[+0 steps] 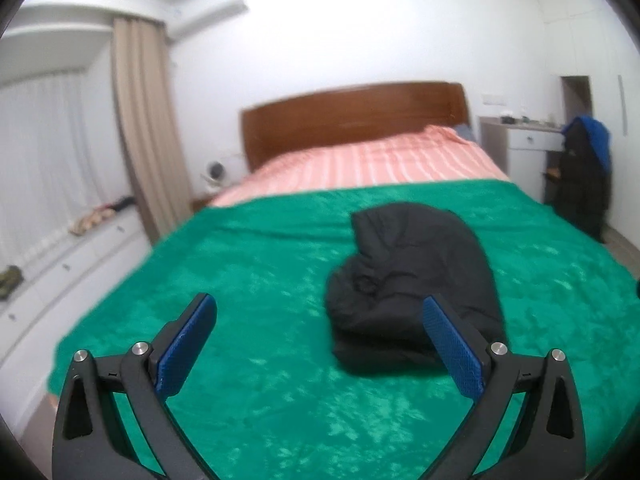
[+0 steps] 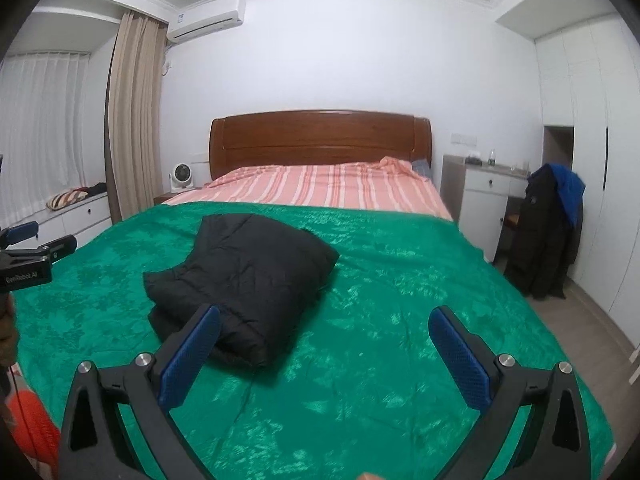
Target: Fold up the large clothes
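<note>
A black padded jacket (image 1: 412,280) lies folded into a thick bundle on the green blanket (image 1: 260,264); the right wrist view shows the jacket (image 2: 244,280) left of centre. My left gripper (image 1: 320,304) hovers open above the blanket, its right blue pad in front of the bundle's near edge, nothing between the fingers. My right gripper (image 2: 324,316) is open too, held off the blanket, its left pad just before the bundle's near corner. The left gripper (image 2: 44,240) also shows at the left edge of the right wrist view.
The bed has a wooden headboard (image 2: 320,138) and a pink striped sheet (image 2: 320,188) beyond the blanket (image 2: 400,300). A white drawer unit (image 1: 64,272) runs along the left. A chair draped with dark and blue coats (image 2: 548,232) stands right of the bed by a white desk (image 2: 480,196).
</note>
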`<state>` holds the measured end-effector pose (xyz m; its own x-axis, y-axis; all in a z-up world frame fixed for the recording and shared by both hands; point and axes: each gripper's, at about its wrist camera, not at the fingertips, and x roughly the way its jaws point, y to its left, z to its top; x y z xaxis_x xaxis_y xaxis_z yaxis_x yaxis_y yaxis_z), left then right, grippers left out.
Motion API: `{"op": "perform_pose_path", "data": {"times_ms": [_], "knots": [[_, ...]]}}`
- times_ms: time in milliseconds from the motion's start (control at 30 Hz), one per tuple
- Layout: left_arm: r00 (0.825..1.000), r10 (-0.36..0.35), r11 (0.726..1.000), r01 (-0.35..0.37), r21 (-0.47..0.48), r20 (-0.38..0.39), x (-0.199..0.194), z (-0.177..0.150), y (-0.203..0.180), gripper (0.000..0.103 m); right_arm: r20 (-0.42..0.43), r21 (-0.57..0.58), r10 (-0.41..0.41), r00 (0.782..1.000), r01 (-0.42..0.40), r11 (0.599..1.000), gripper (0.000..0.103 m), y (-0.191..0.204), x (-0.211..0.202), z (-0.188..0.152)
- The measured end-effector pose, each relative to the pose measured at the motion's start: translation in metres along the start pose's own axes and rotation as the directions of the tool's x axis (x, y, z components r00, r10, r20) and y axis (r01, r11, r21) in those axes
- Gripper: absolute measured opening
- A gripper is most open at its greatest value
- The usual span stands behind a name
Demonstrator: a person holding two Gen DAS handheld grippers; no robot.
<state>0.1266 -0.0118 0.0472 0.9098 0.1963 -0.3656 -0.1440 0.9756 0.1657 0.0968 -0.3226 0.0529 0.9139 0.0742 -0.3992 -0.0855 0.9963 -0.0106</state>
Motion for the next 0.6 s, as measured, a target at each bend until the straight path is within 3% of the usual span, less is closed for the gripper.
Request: {"op": "perform_pose_path", "data": {"times_ms": [67,167,267,333,400,500,600], "knots": [[1.000,0.018,1.000,-0.018,-0.003,-0.001,-0.005,-0.004,-0.002,0.103,-0.044,-0.005,0.003,0.999,-0.004,1.000,0.103,0.004,0.001,-0.001],[0.987,-0.088,0.996,0.089,0.006,-0.137,-0.002,-0.018,-0.004,0.103,-0.181,-0.029,-0.031,0.983,0.027,0.999,0.103,0.014,0.011,-0.009],[0.963,-0.111,0.994,0.111,-0.013,-0.247,-0.006,-0.038,-0.006,0.103,-0.335,-0.012,-0.041,0.941,0.040,0.999,0.103,0.020,0.013,-0.027],[0.950,-0.103,0.994,0.110,0.007,-0.296,-0.016,-0.051,-0.009,0.103,-0.392,0.009,-0.016,0.920,0.022,1.000,0.103,0.022,0.006,-0.035],[0.939,-0.109,0.993,0.119,0.012,-0.328,-0.026,-0.057,-0.010,0.103,-0.417,0.029,0.026,0.909,-0.015,0.999,0.103,0.031,-0.010,-0.037],[0.918,-0.157,0.987,0.162,-0.016,-0.365,-0.041,-0.062,-0.009,0.103,-0.393,0.018,0.076,0.916,-0.075,0.997,0.103,0.046,-0.033,-0.034],[0.913,-0.198,0.980,0.195,-0.044,-0.357,-0.055,-0.061,-0.008,0.103,-0.386,-0.009,0.077,0.919,-0.087,0.996,0.103,0.059,-0.045,-0.033]]}}
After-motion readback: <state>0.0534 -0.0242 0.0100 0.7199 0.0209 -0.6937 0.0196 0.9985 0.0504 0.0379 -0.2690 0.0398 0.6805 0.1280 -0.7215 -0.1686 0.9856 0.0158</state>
